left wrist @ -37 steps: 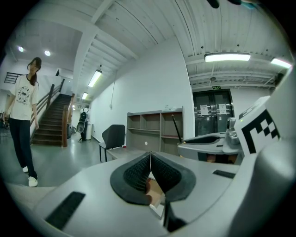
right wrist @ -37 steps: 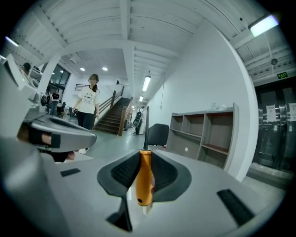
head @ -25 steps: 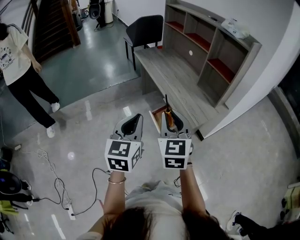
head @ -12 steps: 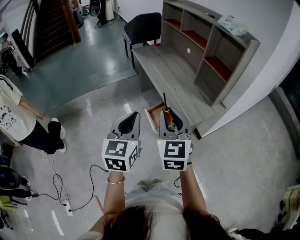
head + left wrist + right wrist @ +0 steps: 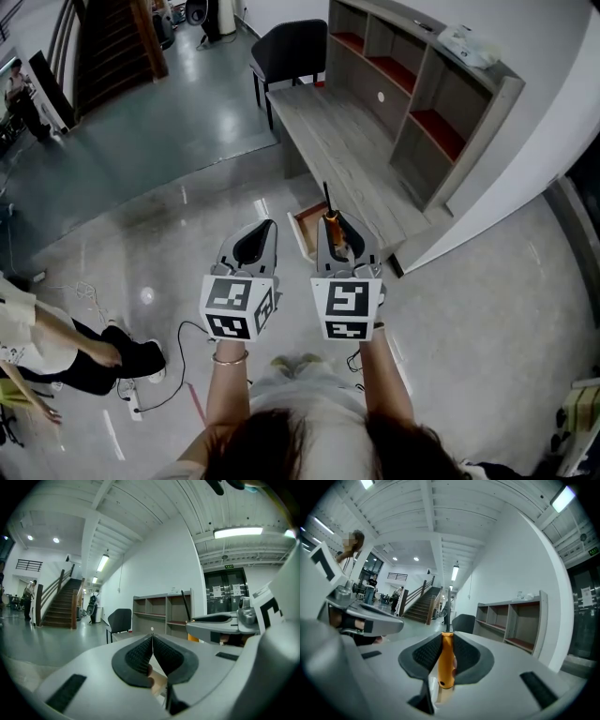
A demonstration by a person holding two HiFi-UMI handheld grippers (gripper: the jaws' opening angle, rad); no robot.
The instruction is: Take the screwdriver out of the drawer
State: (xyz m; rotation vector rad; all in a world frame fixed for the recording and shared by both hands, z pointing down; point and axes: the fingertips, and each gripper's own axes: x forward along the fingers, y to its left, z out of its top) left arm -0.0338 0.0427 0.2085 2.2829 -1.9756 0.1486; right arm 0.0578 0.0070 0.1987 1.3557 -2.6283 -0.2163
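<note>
Right tool [image 5: 446, 638]: jaws clamped on the orange handle of the screwdriver [image 5: 446, 663], pads pressing it from both sides, butt end toward the camera, dark shaft running out past the jaw tips. From the head view the shaft points away from the person, toward the tabletop [image 5: 349, 155]. The screwdriver is in the tool's grip and not lying in the drawer [image 5: 304, 234]. The drawer stands pulled open at the near edge of the tabletop, just beyond the right tool and partly hidden by it, reddish inside; contents cannot be made out. Left tool [image 5: 152, 644]: jaws together, pads meeting along one line, nothing between them. It is held just beside the right tool, level with it, both marker cubes facing up at the head camera. Tabletop grey wood-grain, bare where it shows. A shelf unit [image 5: 427, 89] with red-lined compartments stands along its far side, a dark chair [image 5: 291, 45] at its far end. On the glossy floor [image 5: 159, 244] to the left, a black cable [image 5: 173, 375] trails. A person [image 5: 56, 347] at the lower left edge, mostly cut off.
</note>
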